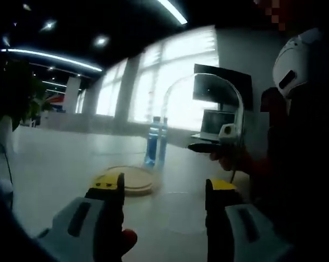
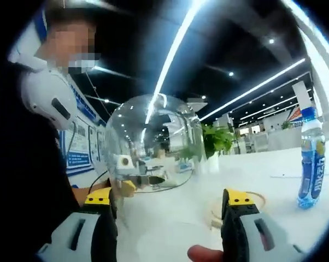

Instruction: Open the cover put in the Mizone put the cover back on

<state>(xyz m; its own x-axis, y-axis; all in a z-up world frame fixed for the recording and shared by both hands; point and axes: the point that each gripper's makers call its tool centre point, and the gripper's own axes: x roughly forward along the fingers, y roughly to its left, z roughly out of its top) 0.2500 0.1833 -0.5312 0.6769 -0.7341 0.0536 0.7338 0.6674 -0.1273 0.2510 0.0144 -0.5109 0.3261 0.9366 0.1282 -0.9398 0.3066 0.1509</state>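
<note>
The clear dome cover (image 2: 153, 144) was up off the wooden base (image 1: 130, 180), which lay flat on the white table (image 1: 55, 164). In the right gripper view the dome hung in the air ahead of the right hand-held gripper (image 2: 170, 204), whose yellow-tipped jaws stood spread with nothing between them. What actually carried the dome could not be told; a hand (image 1: 230, 158) showed beside its lower edge in the left gripper view. The left hand-held gripper (image 1: 164, 188) was likewise spread and empty, hovering near the base on the viewer's side. The Mizone bottle (image 1: 155, 143) stood upright on the table just behind the base, apart from it.

The cover looked to be off, so the step in hand was probably fetching the bottle. To do it well, the free gripper should approach the bottle level, close on its body below the shoulder rather than the cap, lift it straight, and set it upright at the middle of the base. The dome should be kept high and clear of that path, since the thin plastic could knock the bottle over.
</note>
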